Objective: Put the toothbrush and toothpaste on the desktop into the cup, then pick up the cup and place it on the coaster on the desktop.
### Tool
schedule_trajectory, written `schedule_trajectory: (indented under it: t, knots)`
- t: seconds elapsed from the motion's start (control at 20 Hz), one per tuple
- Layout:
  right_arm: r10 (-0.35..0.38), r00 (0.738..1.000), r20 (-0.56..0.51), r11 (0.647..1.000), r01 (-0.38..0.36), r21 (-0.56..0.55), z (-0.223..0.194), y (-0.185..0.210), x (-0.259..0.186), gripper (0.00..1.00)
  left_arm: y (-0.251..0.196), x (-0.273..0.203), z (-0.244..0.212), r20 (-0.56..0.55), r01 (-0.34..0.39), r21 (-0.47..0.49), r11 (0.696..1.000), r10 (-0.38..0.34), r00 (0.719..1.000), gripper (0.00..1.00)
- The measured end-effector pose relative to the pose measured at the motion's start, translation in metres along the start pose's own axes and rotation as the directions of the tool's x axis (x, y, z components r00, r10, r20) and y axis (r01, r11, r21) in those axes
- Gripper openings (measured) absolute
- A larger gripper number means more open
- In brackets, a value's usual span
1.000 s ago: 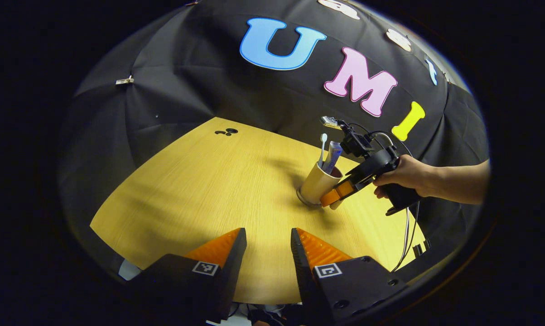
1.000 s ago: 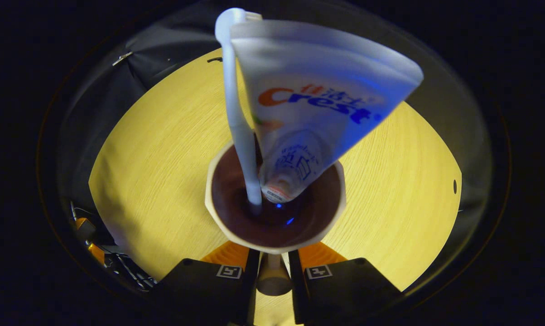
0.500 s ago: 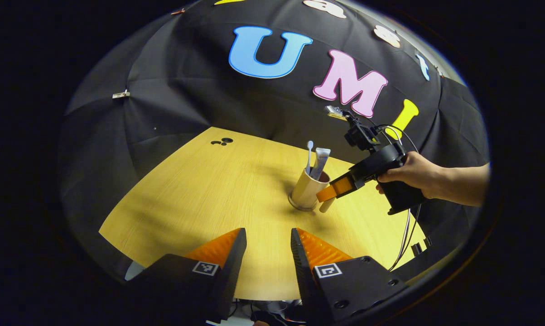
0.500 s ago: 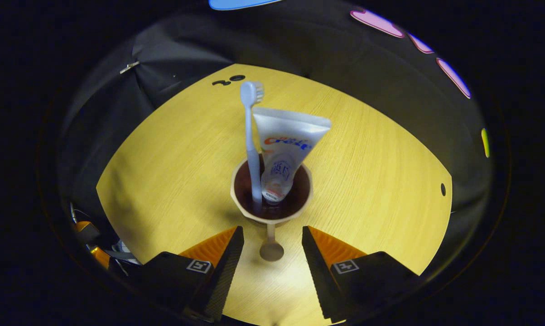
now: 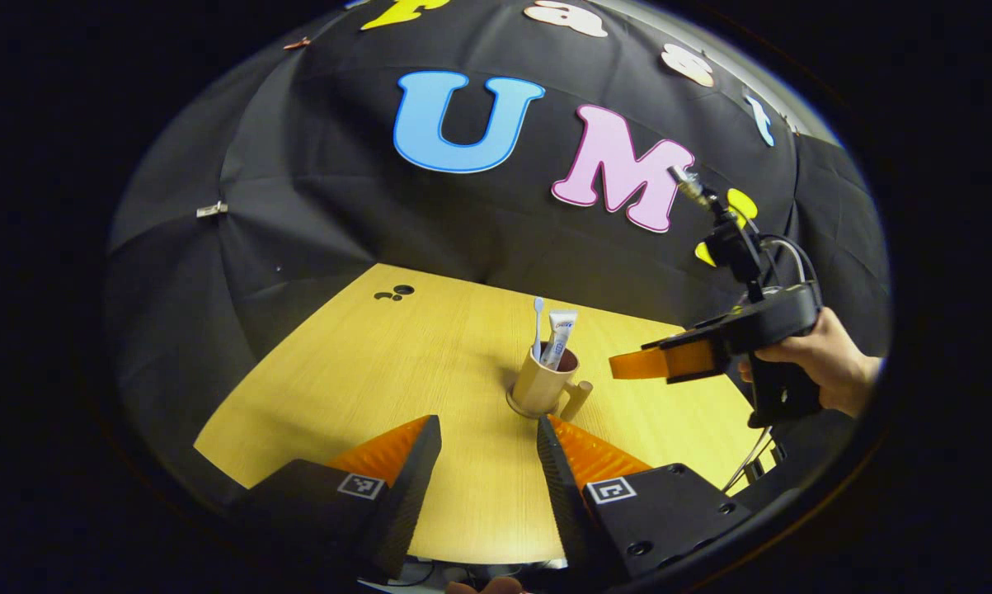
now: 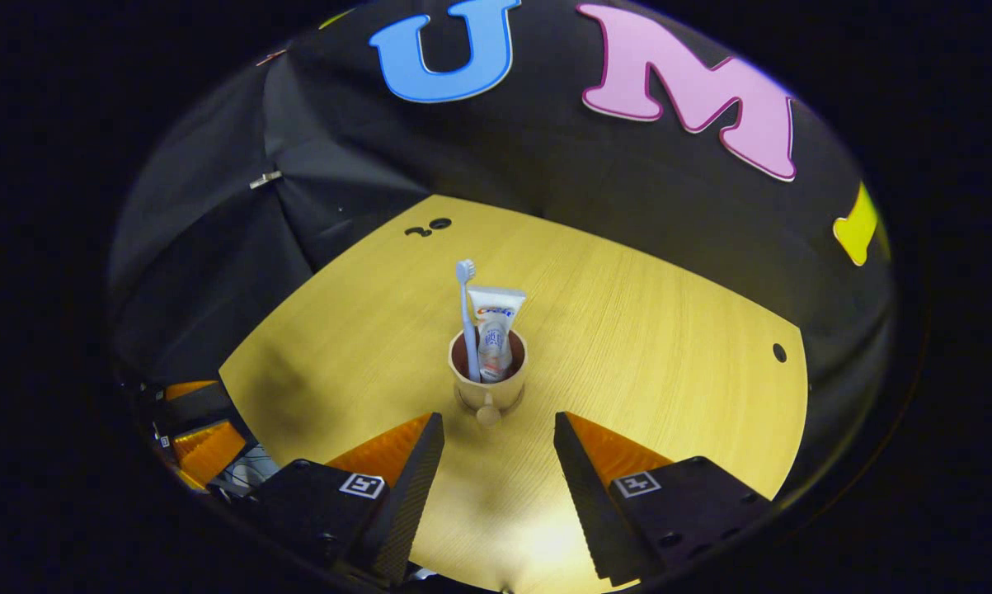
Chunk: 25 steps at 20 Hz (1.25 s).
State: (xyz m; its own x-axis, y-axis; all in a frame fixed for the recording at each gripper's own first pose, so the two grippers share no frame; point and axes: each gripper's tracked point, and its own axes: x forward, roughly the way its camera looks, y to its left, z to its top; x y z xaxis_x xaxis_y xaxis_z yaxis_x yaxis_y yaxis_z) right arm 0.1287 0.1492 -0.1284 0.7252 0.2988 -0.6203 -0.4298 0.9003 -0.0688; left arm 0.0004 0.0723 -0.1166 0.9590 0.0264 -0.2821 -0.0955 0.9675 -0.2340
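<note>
Cup [image 5: 538, 386] first, as the left gripper view shows it: it stands upright on the wooden desktop [image 5: 364, 371], resting on a thin round coaster [image 5: 522, 410] whose edge peeks out at its foot. Its handle [image 5: 577, 400] juts toward the lower right. Inside it the toothbrush [image 5: 537, 323] stands nearly vertical, long axis up and down, head at the top, and the toothpaste [image 5: 558, 335] leans just beside it with its flat crimped end up (the cap end is down in the cup). The left gripper [image 5: 483, 441] hovers near the front of the desktop with its fingers spread and nothing between them. To the right, a hand [image 5: 825, 363] holds the right gripper [image 5: 640, 365] above the desktop, well apart from the cup; from this side its fingers overlap, so I cannot tell their gap here.

In the right gripper view, the cup [image 6: 487, 375] sits mid-desktop [image 6: 644, 330], handle [image 6: 487, 411] pointing straight toward the camera. The toothbrush [image 6: 467, 318] rises on the left side of the cup, bristled head uppermost, and the toothpaste [image 6: 493, 330] stands on its right, wide end up. The right gripper [image 6: 496, 433] is spread wide and empty, fingers clear of the cup on either side. At the lower left edge the left gripper [image 6: 203, 433] shows.
</note>
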Motion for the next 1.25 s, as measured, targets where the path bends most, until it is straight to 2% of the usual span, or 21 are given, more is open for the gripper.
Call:
schedule_trajectory:
  t: [0.05, 0.1, 0.4, 0.55, 0.7, 0.95, 1.25]
  knots:
    - [0.000, 1.000, 0.023, 1.000, 0.000, -0.001, 0.001, -0.001, -0.012, 0.84, -0.005, 0.002, 0.006, 0.004, -0.004, 0.016, 1.000, 0.004, 1.000, 0.83]
    - [0.005, 0.999, 0.037, 1.000, -0.004, -0.002, 0.001, -0.002, -0.021, 0.85, -0.011, 0.003, 0.011, 0.010, -0.004, 0.024, 1.000, 0.004, 1.000, 0.75]
    - [0.035, 0.988, 0.151, 0.999, -0.038, 0.018, -0.002, -0.001, -0.070, 0.88, -0.052, 0.012, 0.044, 0.054, 0.035, 0.087, 0.996, -0.040, 0.998, 0.81]
    - [0.053, 0.973, 0.223, 0.997, -0.065, 0.049, -0.001, 0.001, -0.093, 0.89, -0.072, 0.022, 0.061, 0.061, 0.042, 0.131, 0.991, -0.051, 0.997, 0.82]
    - [0.047, 0.960, 0.275, 0.997, -0.062, 0.046, -0.001, -0.007, -0.106, 0.89, -0.087, 0.023, 0.076, 0.085, 0.043, 0.169, 0.985, -0.058, 0.995, 0.83]
    - [0.045, 0.942, 0.334, 0.997, -0.061, 0.038, -0.003, -0.017, -0.125, 0.90, -0.102, 0.024, 0.083, 0.105, 0.027, 0.209, 0.978, -0.050, 0.993, 0.84]
    - [0.039, 0.933, 0.357, 0.997, -0.061, 0.051, -0.017, -0.030, -0.138, 0.90, -0.120, 0.025, 0.089, 0.117, 0.029, 0.254, 0.967, -0.060, 0.991, 0.84]
